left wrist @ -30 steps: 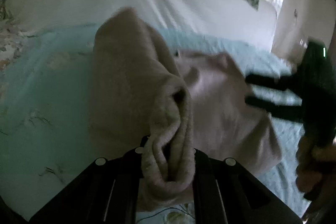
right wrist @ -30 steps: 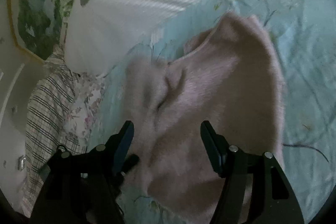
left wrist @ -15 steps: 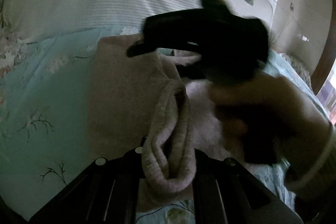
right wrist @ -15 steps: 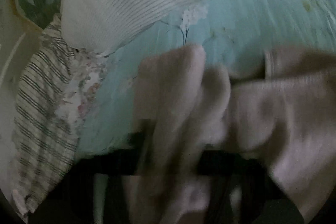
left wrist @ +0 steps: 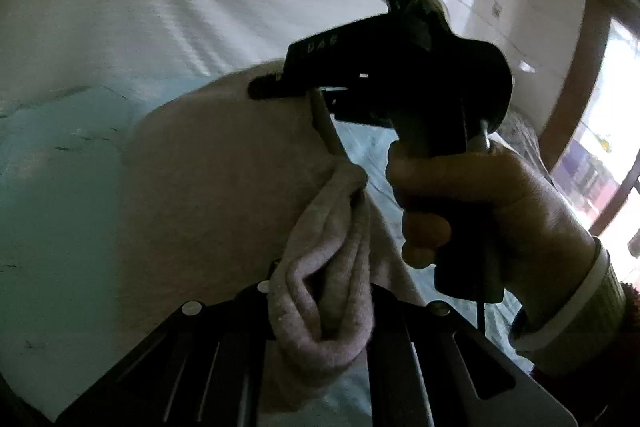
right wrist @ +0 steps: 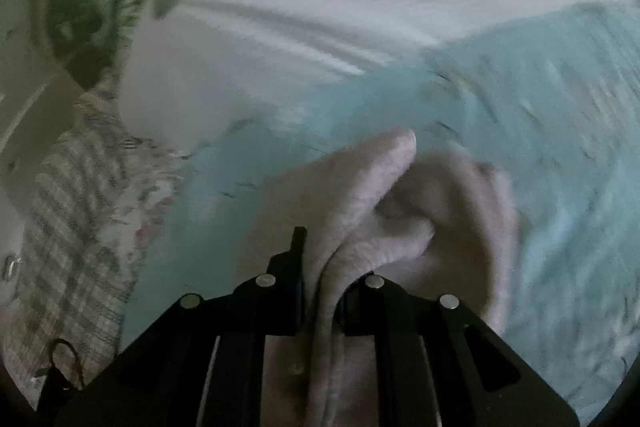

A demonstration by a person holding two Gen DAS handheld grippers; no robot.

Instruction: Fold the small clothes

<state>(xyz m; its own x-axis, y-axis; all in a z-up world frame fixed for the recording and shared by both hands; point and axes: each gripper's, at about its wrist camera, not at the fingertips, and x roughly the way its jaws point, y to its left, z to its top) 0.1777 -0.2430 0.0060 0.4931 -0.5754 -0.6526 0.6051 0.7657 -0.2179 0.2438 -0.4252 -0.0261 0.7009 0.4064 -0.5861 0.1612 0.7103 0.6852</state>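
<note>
Swinging in from the right edge of the left wrist view, the right gripper [left wrist: 316, 95] now fills the upper middle of that frame, a hand [left wrist: 472, 203] around its grip and a pale cuff [left wrist: 576, 311] at lower right. Its jaws have just been closing, and they now pinch an edge of the garment [left wrist: 224, 187]; a second ago they stood wide above flat cloth. In the right wrist view the same pinkish cloth [right wrist: 360, 211] runs up between the pads at lower centre, bunched into folds past the tips.

At bottom centre of its own view, the left gripper [left wrist: 320, 307] is clamped tight on a thick wad of that garment, as it was a second ago.

Both tools hold the one piece, which hangs partly lifted over the turquoise sheet [left wrist: 52, 211], with a white striped pillow [left wrist: 160, 11] across the upper frame. By my reading the fold is only starting: two edges are gripped, but the cloth is crumpled and not laid over itself. Carrying it across, setting it flat and releasing remain. Blur hides whether any other clothes wait.
</note>
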